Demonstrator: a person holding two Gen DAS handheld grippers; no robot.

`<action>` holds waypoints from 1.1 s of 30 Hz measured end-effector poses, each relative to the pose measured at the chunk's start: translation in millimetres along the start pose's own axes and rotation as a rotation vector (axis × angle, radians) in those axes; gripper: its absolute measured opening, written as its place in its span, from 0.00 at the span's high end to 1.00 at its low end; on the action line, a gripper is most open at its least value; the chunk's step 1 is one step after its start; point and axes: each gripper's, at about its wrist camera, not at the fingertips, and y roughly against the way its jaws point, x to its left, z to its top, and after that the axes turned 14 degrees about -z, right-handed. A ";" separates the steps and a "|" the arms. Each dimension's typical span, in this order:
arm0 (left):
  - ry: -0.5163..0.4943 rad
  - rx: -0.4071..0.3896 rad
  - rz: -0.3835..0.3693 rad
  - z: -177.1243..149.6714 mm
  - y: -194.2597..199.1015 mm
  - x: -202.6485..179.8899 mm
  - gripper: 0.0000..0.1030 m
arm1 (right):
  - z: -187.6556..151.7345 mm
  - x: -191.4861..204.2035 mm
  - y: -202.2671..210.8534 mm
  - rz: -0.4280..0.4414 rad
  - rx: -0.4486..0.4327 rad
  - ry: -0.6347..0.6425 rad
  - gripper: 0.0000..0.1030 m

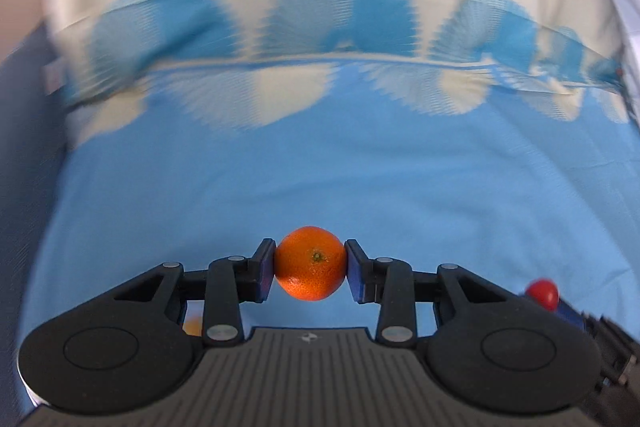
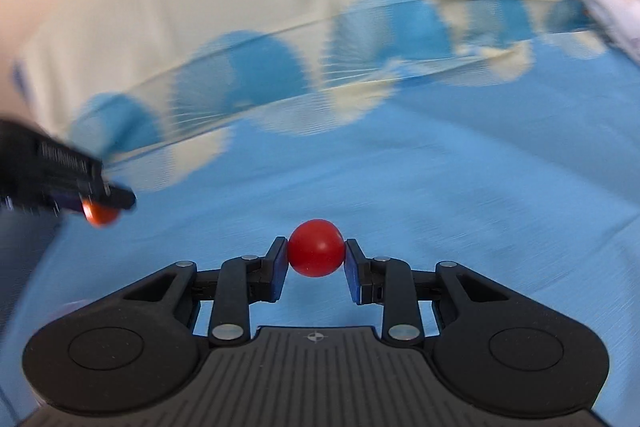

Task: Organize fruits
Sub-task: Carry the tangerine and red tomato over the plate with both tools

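Left gripper (image 1: pixel 310 269) clamped on dimpled orange mandarin (image 1: pixel 310 263), right gripper (image 2: pixel 316 259) clamped on smooth red tomato (image 2: pixel 316 247), blue-and-cream cloth (image 1: pixel 360 179) below, no legible writing.

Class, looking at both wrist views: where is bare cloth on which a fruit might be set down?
The plain blue cloth is free from the scalloped border down to the tangerine and tomato. Crowding is only beside the two grippers.

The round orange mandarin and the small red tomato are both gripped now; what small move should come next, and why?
Probably carry both onward together. The left gripper is shut on the round orange mandarin, the right gripper on the small red tomato, both clear of the blue cloth. No container shows here.
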 end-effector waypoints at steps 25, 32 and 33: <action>0.191 0.083 0.088 -91.0 39.8 147.8 0.60 | -45.0 194.8 37.2 0.260 0.100 0.396 0.69; 0.135 0.001 0.139 -92.9 44.9 147.4 0.01 | -46.9 201.5 20.3 0.278 0.132 0.409 0.46; 0.133 0.001 0.142 -92.1 47.1 147.5 0.00 | -45.9 201.1 19.8 0.270 0.135 0.408 0.34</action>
